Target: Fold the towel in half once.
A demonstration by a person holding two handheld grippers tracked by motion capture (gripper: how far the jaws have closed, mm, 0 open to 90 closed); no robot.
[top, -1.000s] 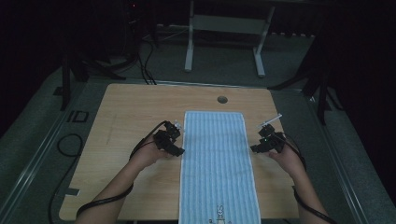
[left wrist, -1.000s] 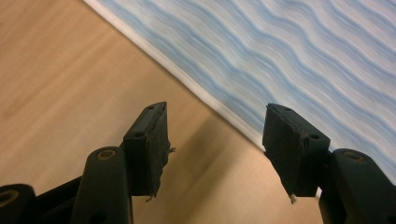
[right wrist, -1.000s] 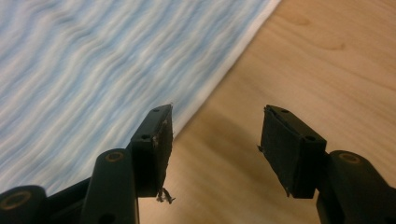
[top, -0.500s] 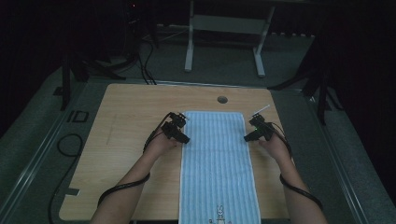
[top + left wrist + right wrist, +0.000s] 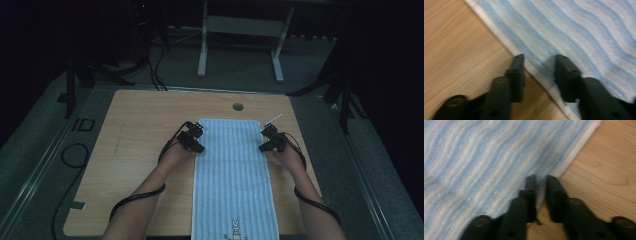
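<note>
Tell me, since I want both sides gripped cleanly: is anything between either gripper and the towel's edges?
Nothing visible. The left gripper straddles the towel hem, its jaws closing in; the right gripper is pinched on the opposite hem.

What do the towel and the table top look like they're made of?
Towel: looks like soft terry cotton, matte, with wavy blue and white stripes, a fuzzy nap and a stitched white hem. Table: light wood or wood-look laminate, smooth, with visible grain lines; which of the two I can't tell.
</note>
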